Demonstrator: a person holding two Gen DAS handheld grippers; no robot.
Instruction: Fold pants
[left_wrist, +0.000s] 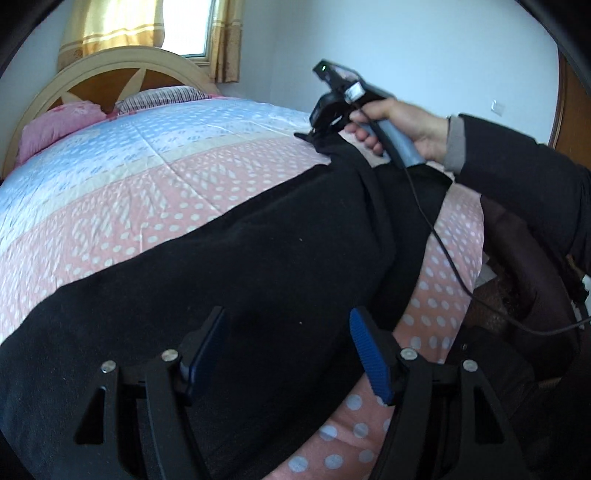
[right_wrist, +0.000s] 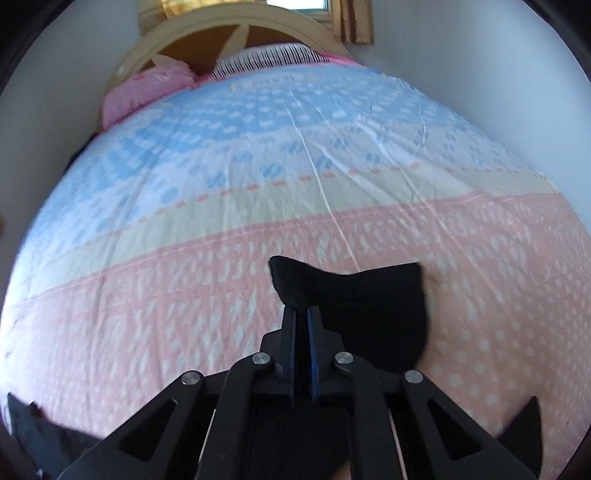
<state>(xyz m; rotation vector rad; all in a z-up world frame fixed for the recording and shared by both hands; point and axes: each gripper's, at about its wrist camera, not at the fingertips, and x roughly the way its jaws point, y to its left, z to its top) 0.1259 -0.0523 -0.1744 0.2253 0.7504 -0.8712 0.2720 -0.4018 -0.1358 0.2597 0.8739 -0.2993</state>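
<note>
The left hand-held gripper (left_wrist: 286, 350) hovers at six o'clock in its own view, jaws spread and released, with the black pants (left_wrist: 229, 266) lying under them but nothing pinched between the blue pads (left_wrist: 371, 356). It looks poised over the near end of the garment, probably so that end can be taken up next.

The pants stretch across the pink dotted part of the quilt (left_wrist: 110, 206) on the bed, running from seven o'clock up toward one o'clock, spread out long, which suits a fold end to end.

At that far end a person's hand (left_wrist: 402, 129) holds the right hand-held gripper (right_wrist: 301, 314), clenched on a corner of the black cloth; in its own view the fabric rises in a peak at twelve o'clock just past the shut tips. I judge that corner is held so the cloth can be carried over itself.

Pink pillows (left_wrist: 55, 125) sit by the headboard at ten o'clock, well apart from the work.
</note>
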